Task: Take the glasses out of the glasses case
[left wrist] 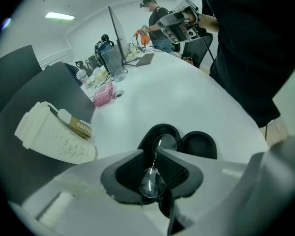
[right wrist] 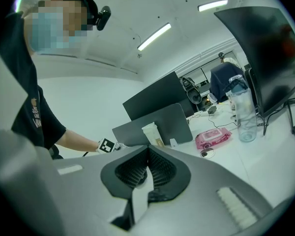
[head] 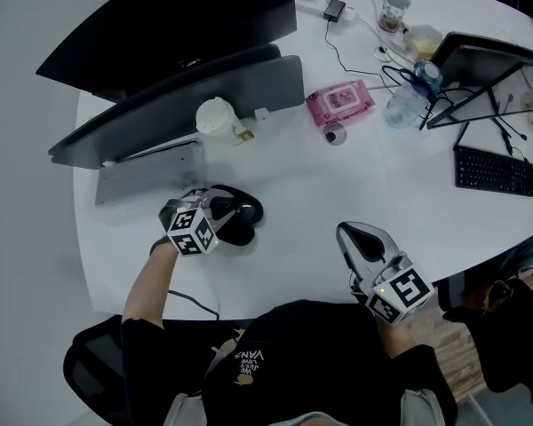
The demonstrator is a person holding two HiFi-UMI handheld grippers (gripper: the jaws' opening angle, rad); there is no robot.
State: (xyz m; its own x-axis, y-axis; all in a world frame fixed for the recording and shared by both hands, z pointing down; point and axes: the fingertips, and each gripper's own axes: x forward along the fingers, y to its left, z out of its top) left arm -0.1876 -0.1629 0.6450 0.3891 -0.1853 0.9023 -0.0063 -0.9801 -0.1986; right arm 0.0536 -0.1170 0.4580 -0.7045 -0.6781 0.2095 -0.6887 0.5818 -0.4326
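The glasses (left wrist: 152,182) are hanging pinched between the left gripper's (left wrist: 155,157) closed jaws, just above the open case (left wrist: 200,144), which is lying on the table (head: 338,193). The right gripper (right wrist: 147,154) is hovering well apart, jaws pressed together, empty.

A white, round-edged table (head: 320,185) carries everything. Seen from its middle in the head view, an open black case (head: 240,216) lies at 8 o'clock. A lidded cup (head: 216,116) stands at 10, just in front of a grey screen (head: 204,96). Pink wipes (head: 339,101) lie at 12, a bottle (head: 407,103) stands at 2 and a keyboard (head: 492,170) lies at 3.
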